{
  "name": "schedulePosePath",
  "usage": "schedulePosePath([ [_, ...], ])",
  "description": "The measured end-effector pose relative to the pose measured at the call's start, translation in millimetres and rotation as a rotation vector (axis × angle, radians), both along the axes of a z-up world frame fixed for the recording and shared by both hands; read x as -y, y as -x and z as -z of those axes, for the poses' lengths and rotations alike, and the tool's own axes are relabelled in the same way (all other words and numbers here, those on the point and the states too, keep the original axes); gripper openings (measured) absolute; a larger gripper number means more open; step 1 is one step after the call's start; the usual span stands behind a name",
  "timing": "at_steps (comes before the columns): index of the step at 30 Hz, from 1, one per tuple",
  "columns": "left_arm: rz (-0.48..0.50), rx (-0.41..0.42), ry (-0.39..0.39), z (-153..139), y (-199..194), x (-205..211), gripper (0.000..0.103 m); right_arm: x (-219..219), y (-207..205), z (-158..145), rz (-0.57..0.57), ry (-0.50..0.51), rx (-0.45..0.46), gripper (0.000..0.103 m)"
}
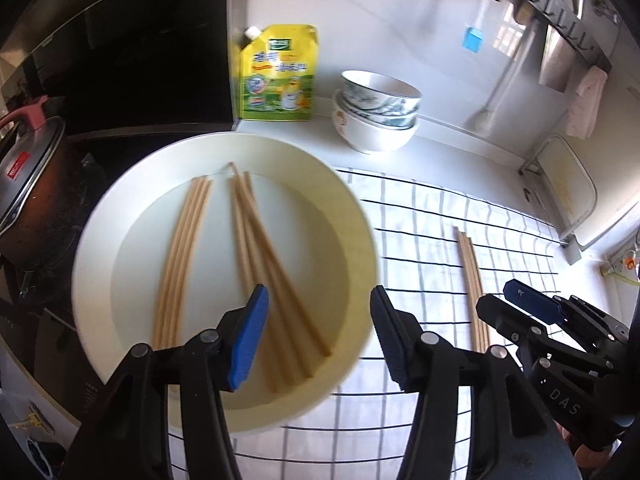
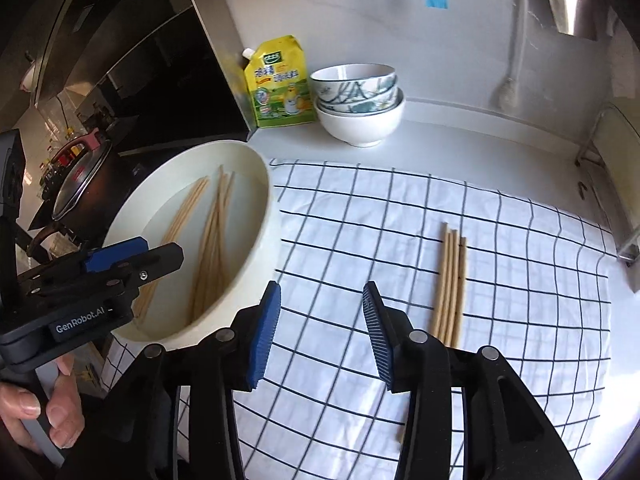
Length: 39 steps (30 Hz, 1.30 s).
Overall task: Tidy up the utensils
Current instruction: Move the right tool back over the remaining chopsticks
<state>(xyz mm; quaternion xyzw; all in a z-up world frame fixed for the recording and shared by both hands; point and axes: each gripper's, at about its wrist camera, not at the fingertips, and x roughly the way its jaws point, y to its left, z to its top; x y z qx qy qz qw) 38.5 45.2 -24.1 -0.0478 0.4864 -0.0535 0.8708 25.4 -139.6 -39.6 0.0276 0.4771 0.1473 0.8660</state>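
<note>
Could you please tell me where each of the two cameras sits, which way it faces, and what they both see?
Left wrist view: on the left gripper, looking down at the cream dish of chopsticks; its open, empty jaws and the right gripper show.
Right wrist view: on the right gripper, looking down at the checked cloth and the chopsticks on the cloth; its open, empty jaws, the left gripper and a hand show.
Shared: dish, cloth, both chopstick groups, stacked bowls, yellow pouch.

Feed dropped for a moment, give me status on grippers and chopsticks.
Left gripper open, empty, over basin. Right gripper open, empty, over cloth. Chopsticks on cloth; more chopsticks in basin. Nothing blocking.
</note>
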Motion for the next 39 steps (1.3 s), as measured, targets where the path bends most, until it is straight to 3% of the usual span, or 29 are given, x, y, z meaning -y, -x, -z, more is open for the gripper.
schedulePosePath([
  [8,0.079,-0.003,0.03,4,7,51,0.064,66,18,14,0.114,0.021,-0.032,0.044],
  [14,0.121,-0.033,0.033,20,12,84,0.064,95,27,34,0.151,0.048,-0.057,0.044],
  [17,0.131,-0.043,0.023,27,14,95,0.069,100,31,45,0.154,0.076,-0.06,0.044],
  [29,0.137,-0.074,-0.022,51,15,109,0.069,102,24,88,0.129,0.092,-0.111,0.044],
  [39,0.133,-0.098,-0.039,62,14,114,0.069,102,15,102,0.146,0.096,-0.117,0.044],
])
